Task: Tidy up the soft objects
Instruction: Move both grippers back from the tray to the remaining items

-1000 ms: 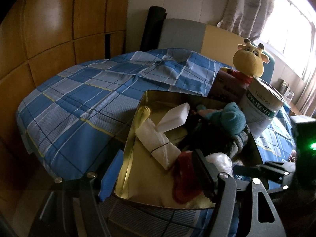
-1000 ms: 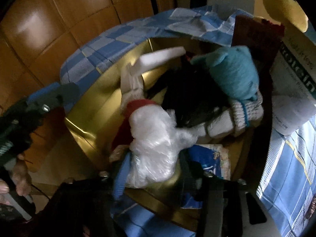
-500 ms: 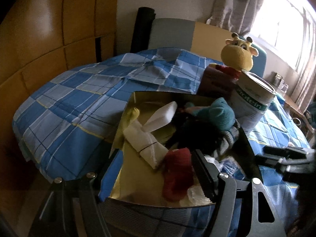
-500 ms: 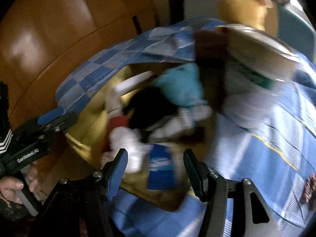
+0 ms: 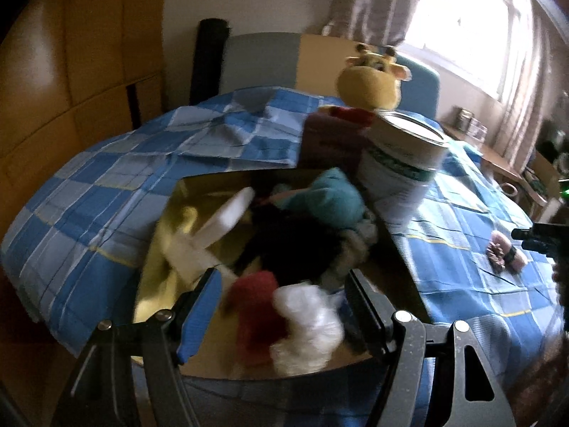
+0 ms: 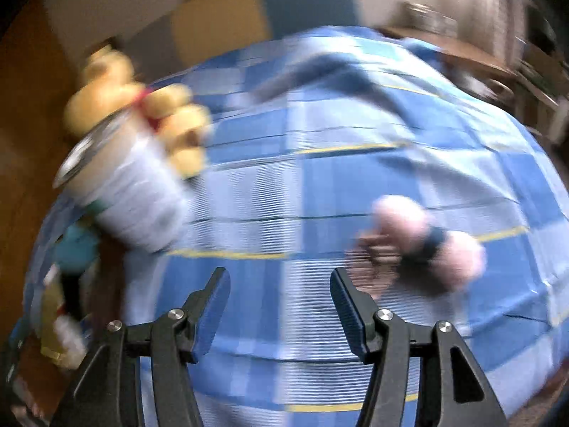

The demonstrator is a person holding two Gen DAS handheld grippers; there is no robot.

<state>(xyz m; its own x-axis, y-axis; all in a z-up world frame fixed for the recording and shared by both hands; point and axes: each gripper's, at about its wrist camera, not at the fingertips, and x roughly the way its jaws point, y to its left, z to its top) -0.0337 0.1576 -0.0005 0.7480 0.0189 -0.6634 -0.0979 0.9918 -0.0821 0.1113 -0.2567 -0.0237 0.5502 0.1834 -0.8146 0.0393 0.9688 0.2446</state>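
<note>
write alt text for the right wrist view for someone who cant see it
The open, empty right gripper hangs over a blue checked bedspread, with a pink fluffy bundle lying just ahead to its right. At left stand a white can and a yellow plush toy. The picture is motion-blurred.

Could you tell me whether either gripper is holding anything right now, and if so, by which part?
Nothing is held. The left gripper is open over the gold tin, and the right gripper is open above the bedspread.
</note>
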